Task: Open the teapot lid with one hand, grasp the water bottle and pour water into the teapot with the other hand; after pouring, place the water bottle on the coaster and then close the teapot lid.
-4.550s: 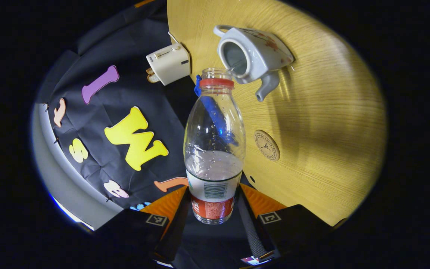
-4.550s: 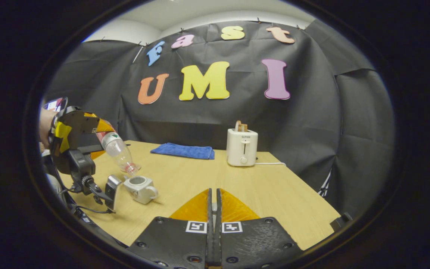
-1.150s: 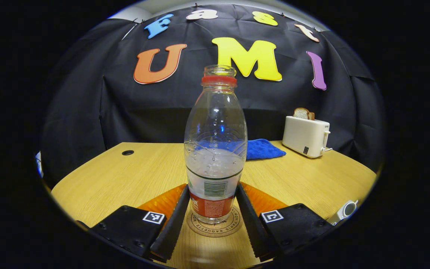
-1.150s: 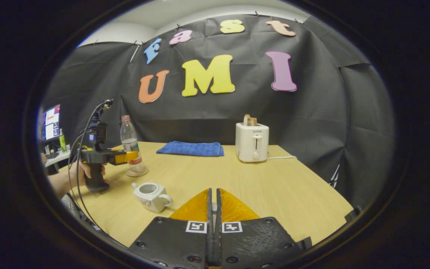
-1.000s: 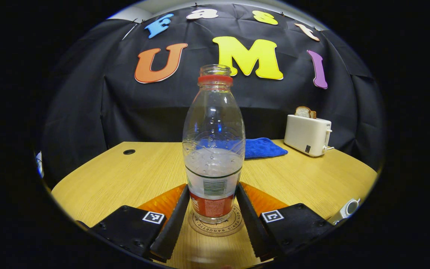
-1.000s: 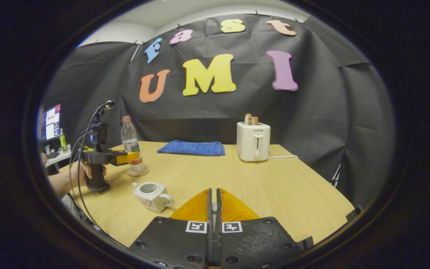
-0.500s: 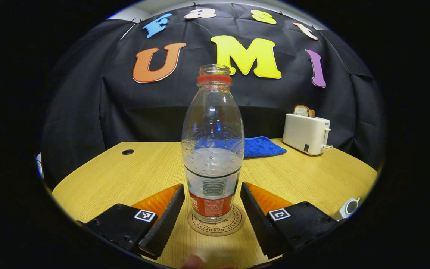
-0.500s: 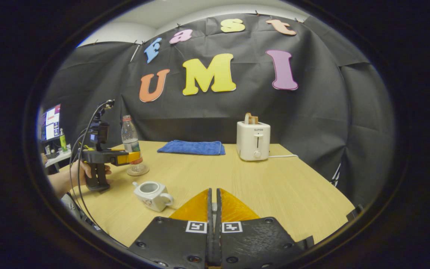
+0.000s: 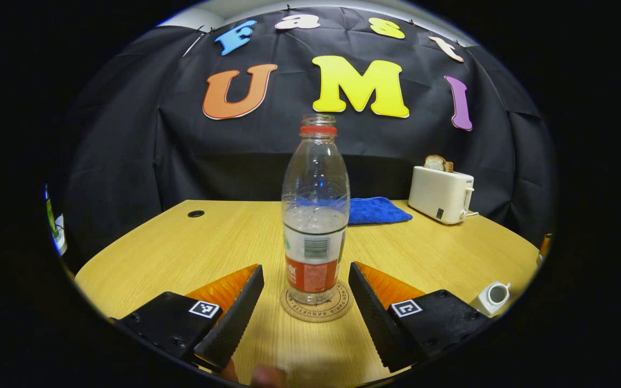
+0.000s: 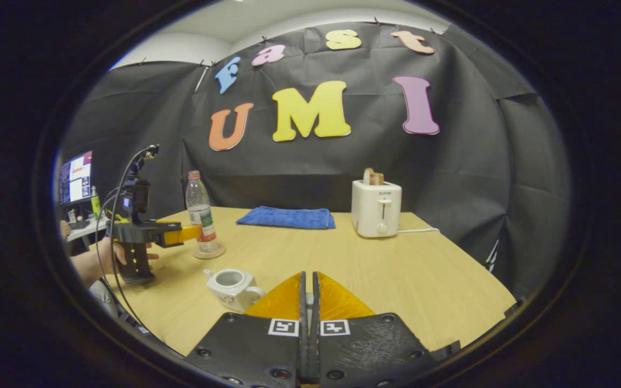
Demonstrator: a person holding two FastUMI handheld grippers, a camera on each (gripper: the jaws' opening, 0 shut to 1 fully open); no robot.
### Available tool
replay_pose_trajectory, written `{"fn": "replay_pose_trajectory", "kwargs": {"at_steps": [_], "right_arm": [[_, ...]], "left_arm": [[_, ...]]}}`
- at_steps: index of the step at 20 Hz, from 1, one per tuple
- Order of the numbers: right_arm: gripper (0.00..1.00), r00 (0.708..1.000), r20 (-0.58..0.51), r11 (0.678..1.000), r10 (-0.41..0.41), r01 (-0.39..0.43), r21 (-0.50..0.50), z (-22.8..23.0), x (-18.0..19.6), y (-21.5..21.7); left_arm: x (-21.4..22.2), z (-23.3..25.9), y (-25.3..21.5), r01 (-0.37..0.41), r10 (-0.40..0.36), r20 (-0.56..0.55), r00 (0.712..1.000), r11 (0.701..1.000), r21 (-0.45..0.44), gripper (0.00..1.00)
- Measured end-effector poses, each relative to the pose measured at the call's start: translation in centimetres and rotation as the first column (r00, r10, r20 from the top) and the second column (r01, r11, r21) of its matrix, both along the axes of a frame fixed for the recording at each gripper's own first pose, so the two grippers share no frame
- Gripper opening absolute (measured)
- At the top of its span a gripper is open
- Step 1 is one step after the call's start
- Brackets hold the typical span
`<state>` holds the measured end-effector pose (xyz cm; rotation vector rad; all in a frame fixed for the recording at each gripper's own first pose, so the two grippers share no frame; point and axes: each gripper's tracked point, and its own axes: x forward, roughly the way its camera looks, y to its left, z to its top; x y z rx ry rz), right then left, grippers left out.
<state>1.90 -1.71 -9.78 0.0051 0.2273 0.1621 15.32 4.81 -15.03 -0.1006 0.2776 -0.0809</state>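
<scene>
The clear water bottle, capless with a red neck ring and partly full, stands upright on the round coaster. My left gripper is open, its fingers drawn back on either side of the bottle without touching it. In the right gripper view the same bottle and coaster sit at the left, with the left gripper beside them. The white teapot stands lidless and open-topped on the table. My right gripper is shut, with a small pale piece of the lid pinched in its slit.
A white toaster with bread and a folded blue cloth stand at the back of the wooden table. A person's hand holds the left gripper's handle. A monitor glows at far left.
My left gripper let go of the bottle on the coaster, opened and pulled back. The right gripper drifted slightly nearer the teapot, still shut.
</scene>
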Motion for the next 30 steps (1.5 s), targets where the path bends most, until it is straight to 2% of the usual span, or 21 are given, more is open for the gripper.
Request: {"fn": "replay_pose_trajectory", "kwargs": {"at_steps": [7, 10, 15, 23, 30], "right_arm": [[0.00, 0.990, 0.049, 0.991, 0.132, -0.133, 0.012, 2.2, 2.3, 6.5], [0.00, 0.982, 0.044, 0.983, 0.181, -0.182, 0.017, 1.7, 3.2, 8.7], [0.00, 0.973, 0.032, 0.973, 0.229, -0.229, -0.009, 0.8, 4.9, 11.1], [0.00, 0.966, 0.030, 0.965, 0.258, -0.256, -0.047, -1.4, 5.7, 12.4], [0.00, 0.964, 0.024, 0.964, 0.264, -0.263, -0.046, -2.5, 5.8, 12.4]], "left_arm": [[-7.0, 3.8, 5.2, -0.119, 0.119, 0.104, 0.987, 0.993, -0.003, 0.99], [-9.4, 4.7, 7.3, -0.183, 0.181, 0.131, 0.975, 0.983, 0.005, 0.99], [-12.6, 5.5, 9.7, -0.246, 0.244, 0.149, 0.958, 0.969, -0.006, 0.99], [-15.0, 6.7, 10.8, -0.275, 0.266, 0.181, 0.947, 0.961, 0.024, 0.99], [-14.9, 6.4, 10.7, -0.277, 0.265, 0.178, 0.948, 0.960, 0.046, 0.98]]}}
